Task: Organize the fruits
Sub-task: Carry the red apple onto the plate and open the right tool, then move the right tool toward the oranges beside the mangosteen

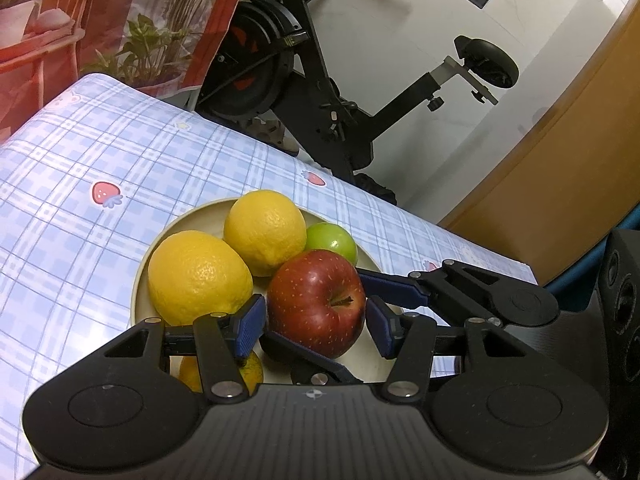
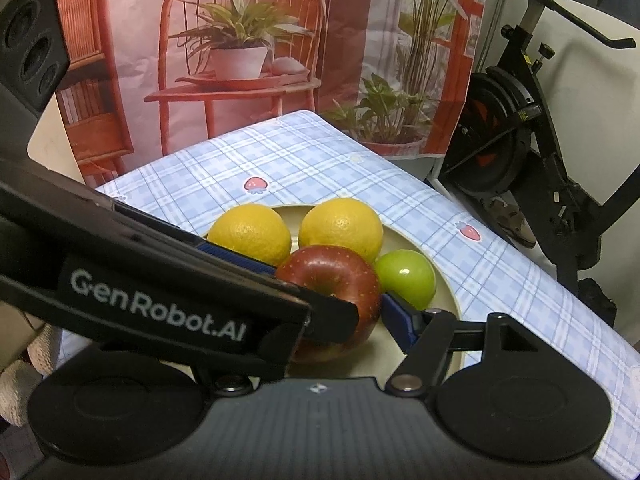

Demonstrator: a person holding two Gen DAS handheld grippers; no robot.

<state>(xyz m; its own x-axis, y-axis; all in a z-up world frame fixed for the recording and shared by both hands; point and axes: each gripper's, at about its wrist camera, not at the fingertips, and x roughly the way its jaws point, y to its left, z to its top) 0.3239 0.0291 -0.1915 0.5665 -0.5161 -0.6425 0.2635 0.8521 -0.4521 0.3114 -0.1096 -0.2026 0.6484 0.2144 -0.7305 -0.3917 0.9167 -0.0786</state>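
Observation:
A cream plate (image 1: 140,284) on the checked tablecloth holds two yellow lemons (image 1: 200,276), a small green fruit (image 1: 332,242) and a red apple (image 1: 318,304). My left gripper (image 1: 316,320) is open, its blue pads either side of the apple with small gaps. My right gripper (image 1: 320,320) reaches in from the right and straddles the same apple; in the right wrist view the right gripper (image 2: 344,304) has jaws against the apple (image 2: 332,280), its left finger hidden behind the left gripper's body (image 2: 160,304). An orange fruit (image 1: 192,372) shows partly under my left finger.
A black exercise bike (image 1: 320,92) stands beyond the table's far edge. A printed backdrop (image 2: 240,60) hangs behind the table. A wooden door (image 1: 560,160) is at the right. Tablecloth (image 1: 100,152) stretches left of the plate.

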